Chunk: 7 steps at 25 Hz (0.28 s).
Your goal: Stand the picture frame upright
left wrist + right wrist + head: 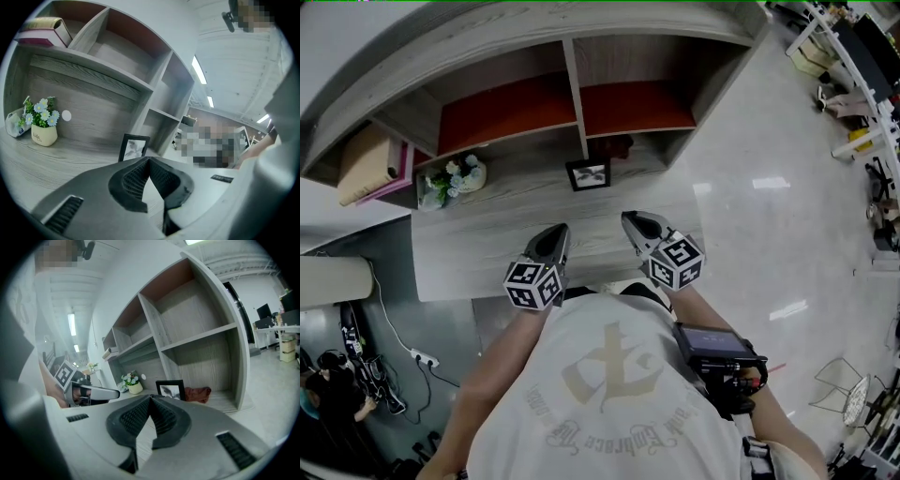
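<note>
A small black picture frame [588, 174] stands upright on the grey wooden shelf surface [487, 234], in front of the shelf's upright divider. It also shows in the left gripper view [132, 146] and the right gripper view [170, 389]. My left gripper [555, 233] hovers over the near part of the surface, its jaws shut with nothing between them. My right gripper [635, 223] hovers beside it, likewise shut and empty. Both are well short of the frame. The left gripper [93, 393] also appears in the right gripper view.
A white pot of flowers [455, 178] stands at the left of the surface, also seen as the flower pot [42, 124]. A dark red cloth [197, 393] lies right of the frame. A box [367, 164] lies on the shelf at far left. Polished floor [787, 187] lies to the right.
</note>
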{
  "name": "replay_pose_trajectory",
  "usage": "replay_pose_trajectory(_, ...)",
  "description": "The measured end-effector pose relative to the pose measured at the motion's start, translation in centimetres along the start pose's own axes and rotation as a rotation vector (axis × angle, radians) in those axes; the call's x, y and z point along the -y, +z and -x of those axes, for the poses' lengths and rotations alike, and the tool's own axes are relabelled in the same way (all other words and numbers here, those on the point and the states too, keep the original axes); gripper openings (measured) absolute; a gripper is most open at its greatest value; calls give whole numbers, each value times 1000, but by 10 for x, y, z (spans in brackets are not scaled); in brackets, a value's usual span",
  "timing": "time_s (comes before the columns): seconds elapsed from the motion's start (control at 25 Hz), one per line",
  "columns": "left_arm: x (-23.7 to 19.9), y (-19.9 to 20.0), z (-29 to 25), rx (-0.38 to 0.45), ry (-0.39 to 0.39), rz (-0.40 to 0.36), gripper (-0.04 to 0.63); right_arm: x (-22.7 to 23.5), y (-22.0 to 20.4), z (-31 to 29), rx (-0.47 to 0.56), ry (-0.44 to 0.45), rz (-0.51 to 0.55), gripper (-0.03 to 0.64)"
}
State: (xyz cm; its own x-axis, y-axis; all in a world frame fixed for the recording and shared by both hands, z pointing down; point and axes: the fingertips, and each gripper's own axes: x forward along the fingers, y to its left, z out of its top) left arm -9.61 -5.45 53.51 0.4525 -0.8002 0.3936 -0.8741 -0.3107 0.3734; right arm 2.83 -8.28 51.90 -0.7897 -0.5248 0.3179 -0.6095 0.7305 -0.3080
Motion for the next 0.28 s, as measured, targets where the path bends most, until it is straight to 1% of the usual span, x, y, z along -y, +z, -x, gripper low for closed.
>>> replay_pose_trajectory(0.28, 2, -2, -4, -33, -23, -30, 6, -2, -3, -3, -4, 2, -3, 3)
